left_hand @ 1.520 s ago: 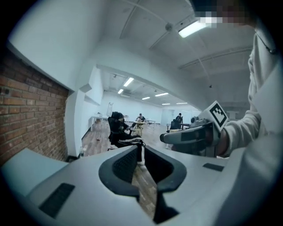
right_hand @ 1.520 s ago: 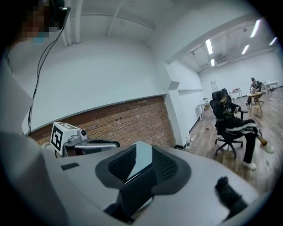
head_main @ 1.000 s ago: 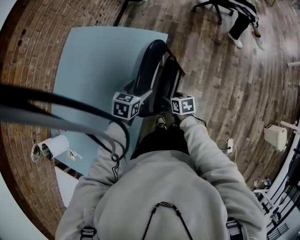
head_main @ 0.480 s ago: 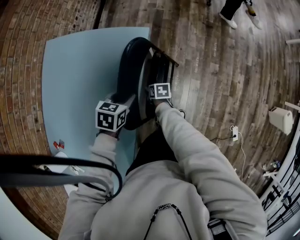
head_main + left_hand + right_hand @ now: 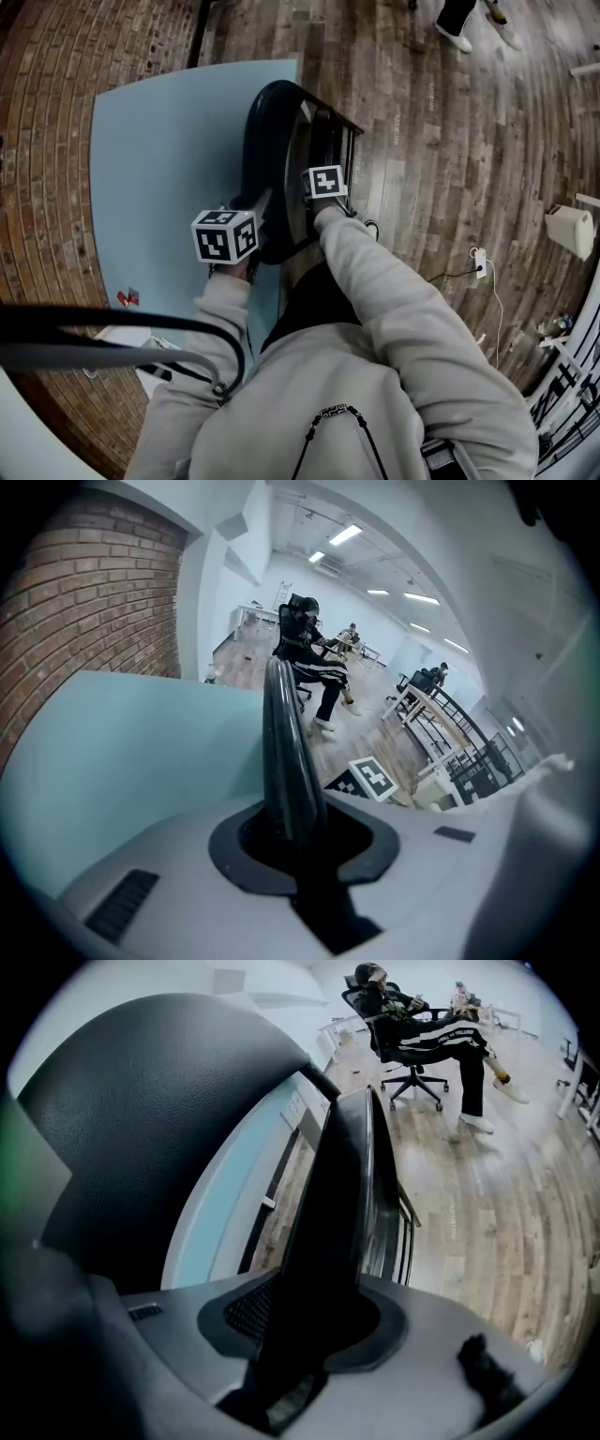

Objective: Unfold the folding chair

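Both claws are closing, left claw (image 5: 295,832) on the backrest rim (image 5: 281,742), right claw (image 5: 300,1335) on the seat edge (image 5: 342,1194); folding chair (image 5: 281,159) not yet opened.

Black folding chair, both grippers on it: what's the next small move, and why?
Probably let both grips finish closing before pulling anything apart. The black folding chair stands folded flat; jaws are closing, the left gripper on its curved backrest rim, the right gripper on its flat seat edge.

Overhead, two close-ups — chair (image 5: 263,141) shared
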`<state>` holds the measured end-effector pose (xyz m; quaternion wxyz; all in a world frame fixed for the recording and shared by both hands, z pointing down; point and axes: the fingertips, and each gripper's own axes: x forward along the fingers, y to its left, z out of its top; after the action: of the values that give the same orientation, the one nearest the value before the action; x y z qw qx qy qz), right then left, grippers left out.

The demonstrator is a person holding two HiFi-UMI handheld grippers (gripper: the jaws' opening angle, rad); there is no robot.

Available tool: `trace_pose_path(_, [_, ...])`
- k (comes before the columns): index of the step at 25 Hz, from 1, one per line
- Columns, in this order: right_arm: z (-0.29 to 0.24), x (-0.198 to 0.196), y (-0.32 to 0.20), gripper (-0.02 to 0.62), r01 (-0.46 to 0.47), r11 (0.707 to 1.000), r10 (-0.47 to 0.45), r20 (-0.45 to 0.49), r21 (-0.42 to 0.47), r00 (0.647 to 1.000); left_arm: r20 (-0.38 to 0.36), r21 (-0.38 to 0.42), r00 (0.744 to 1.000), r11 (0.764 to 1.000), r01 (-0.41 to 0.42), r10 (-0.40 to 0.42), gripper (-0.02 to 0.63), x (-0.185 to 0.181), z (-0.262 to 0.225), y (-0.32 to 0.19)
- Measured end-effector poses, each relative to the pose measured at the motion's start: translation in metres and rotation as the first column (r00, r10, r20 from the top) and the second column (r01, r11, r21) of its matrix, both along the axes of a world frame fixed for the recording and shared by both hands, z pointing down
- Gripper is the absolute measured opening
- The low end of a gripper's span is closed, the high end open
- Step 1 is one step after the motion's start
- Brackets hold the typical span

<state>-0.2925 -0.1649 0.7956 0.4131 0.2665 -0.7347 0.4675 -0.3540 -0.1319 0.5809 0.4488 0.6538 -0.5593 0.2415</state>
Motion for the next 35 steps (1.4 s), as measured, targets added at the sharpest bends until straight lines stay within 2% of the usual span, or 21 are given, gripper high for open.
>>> trace_pose_path(6, [-0.002,0.057,0.002,0.132,-0.03,0.995,0.037,0.063,-0.1,0.997,-0.049,0.006,0.999,1.0,0.023,-0.022,0.071,0.019,-0.002,0.003])
trace_pose_path(10, [0.001,0.11,0.0,0.13,0.016,0.98,0.017,0.163,-0.2,0.987,-0.054,-0.003,0.998,1.0,0.017,-0.018,0.072,0.042,0.002,0.007])
trace_pose_path(14, [0.002,0.164,-0.011,0.126,0.014,0.967,0.056,0.266,-0.256,0.962,-0.074,-0.01,0.997,1.0,0.01,-0.011,0.072,0.062,0.006,0.004])
trace_pose_path(18, [0.01,0.21,-0.017,0.123,0.047,0.953,0.075,0.383,-0.3,0.921,-0.074,-0.032,0.997,0.999,0.013,-0.015,0.072,0.083,0.01,0.004])
trace_pose_path(24, [0.038,0.312,-0.031,0.123,0.079,0.94,0.119,0.535,-0.333,0.837,-0.078,-0.051,0.997,0.999,0.001,-0.005,0.071,0.149,0.027,-0.009])
trace_pose_path(28, [0.056,0.347,-0.041,0.123,0.103,0.942,0.121,0.609,-0.32,0.784,-0.077,-0.074,0.997,0.997,0.022,-0.028,0.069,0.157,0.033,-0.012])
trace_pose_path(29, [0.061,0.356,-0.044,0.123,0.104,0.943,0.127,0.63,-0.316,0.766,-0.079,-0.076,0.996,0.997,0.03,-0.036,0.068,0.157,0.036,-0.012])
trace_pose_path(30, [0.064,0.364,-0.046,0.123,0.105,0.939,0.15,0.666,-0.327,0.731,-0.081,-0.077,0.996,0.996,0.033,-0.04,0.067,0.158,0.039,-0.012])
trace_pose_path(33, [0.066,0.38,-0.048,0.123,0.128,0.923,0.227,0.78,-0.364,0.583,-0.094,-0.076,0.995,0.997,0.02,-0.027,0.067,0.162,0.046,-0.012])
trace_pose_path(35, [0.078,0.397,-0.052,0.123,0.152,0.917,0.244,0.819,-0.37,0.519,-0.108,-0.075,0.994,0.997,0.018,-0.026,0.067,0.171,0.055,-0.013])
